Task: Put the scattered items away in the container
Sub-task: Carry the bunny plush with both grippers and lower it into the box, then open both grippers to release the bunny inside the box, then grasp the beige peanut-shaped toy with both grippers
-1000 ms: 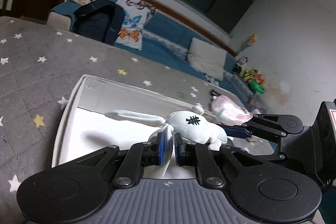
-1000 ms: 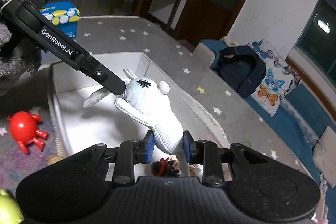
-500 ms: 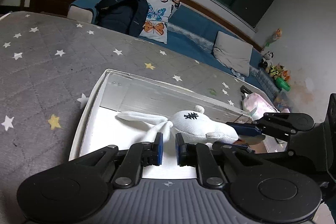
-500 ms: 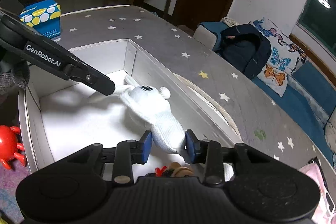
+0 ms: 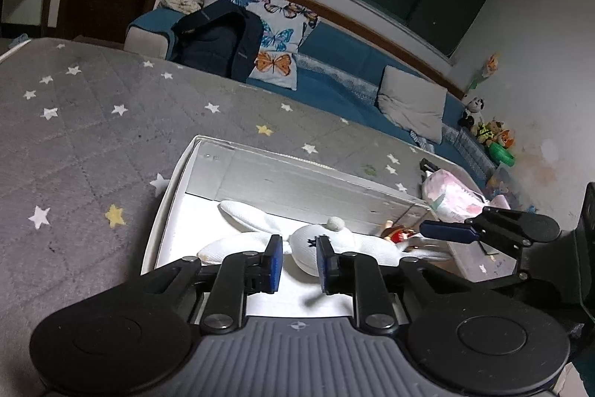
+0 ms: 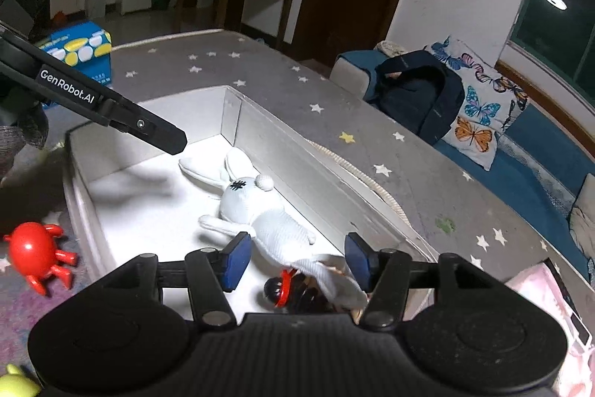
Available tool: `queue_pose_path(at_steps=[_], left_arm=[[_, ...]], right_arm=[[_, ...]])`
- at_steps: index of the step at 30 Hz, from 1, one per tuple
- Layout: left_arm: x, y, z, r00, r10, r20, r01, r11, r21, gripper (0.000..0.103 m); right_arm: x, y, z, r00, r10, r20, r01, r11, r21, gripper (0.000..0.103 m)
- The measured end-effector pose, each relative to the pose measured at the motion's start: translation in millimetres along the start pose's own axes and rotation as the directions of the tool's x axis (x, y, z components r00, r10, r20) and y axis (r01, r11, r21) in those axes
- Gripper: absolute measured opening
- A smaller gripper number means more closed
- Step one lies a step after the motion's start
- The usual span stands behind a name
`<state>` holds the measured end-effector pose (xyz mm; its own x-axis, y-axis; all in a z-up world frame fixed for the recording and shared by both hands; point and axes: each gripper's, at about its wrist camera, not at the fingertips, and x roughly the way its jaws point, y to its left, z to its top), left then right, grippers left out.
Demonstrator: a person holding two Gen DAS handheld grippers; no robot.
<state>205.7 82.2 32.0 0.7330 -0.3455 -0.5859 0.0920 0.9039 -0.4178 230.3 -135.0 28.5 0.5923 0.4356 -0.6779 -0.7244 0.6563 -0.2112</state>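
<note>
Rabbit toy (image 6: 256, 211) lies inside the white box (image 6: 282, 155), delivered. Left gripper (image 5: 297, 259) and right gripper (image 6: 293, 257) have just been opening their jaws, letting it go.

A white knitted plush rabbit (image 6: 256, 211) with a black stitched mark on its head lies in the white rectangular cardboard box (image 6: 297, 155), on a grey quilted rug (image 5: 74, 144) dotted with white and yellow stars, beside a glossy red plastic crab toy (image 6: 35, 253) and a butterfly-print pillow (image 6: 479, 106).
</note>
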Motion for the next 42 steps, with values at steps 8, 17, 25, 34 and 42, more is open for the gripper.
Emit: queue_pose_path(at_steps=[8, 17, 25, 34, 42], left_arm=[[-29, -15, -17, 0.999, -0.038, 0.019, 0.038, 0.999, 0.018, 0.022], [-60, -35, -47, 0.995, -0.098, 0.023, 0.097, 0.994, 0.044, 0.025], [-61, -41, -76, 0.988, -0.149, -0.03, 0.15, 0.988, 0.028, 0.028], [-42, -27, -92, 0.976, -0.192, -0.099, 0.187, 0.98, -0.061, 0.03], [-31, -15, -93, 0.971, -0.209, -0.112, 0.196, 0.973, -0.123, 0.03]], right_arm=[[-47, 13, -10, 0.995, -0.031, 0.097, 0.027, 0.999, 0.04, 0.057], [-103, 40, -41, 0.979, 0.018, 0.205, -0.043, 0.992, 0.115, 0.057], [-96, 71, -75, 0.987, 0.091, 0.132, -0.111, 0.983, 0.148, 0.056], [-67, 74, -93, 0.987, 0.124, 0.1, -0.147, 0.95, 0.274, 0.051], [-53, 77, -95, 0.987, 0.137, 0.087, -0.157, 0.94, 0.303, 0.048]])
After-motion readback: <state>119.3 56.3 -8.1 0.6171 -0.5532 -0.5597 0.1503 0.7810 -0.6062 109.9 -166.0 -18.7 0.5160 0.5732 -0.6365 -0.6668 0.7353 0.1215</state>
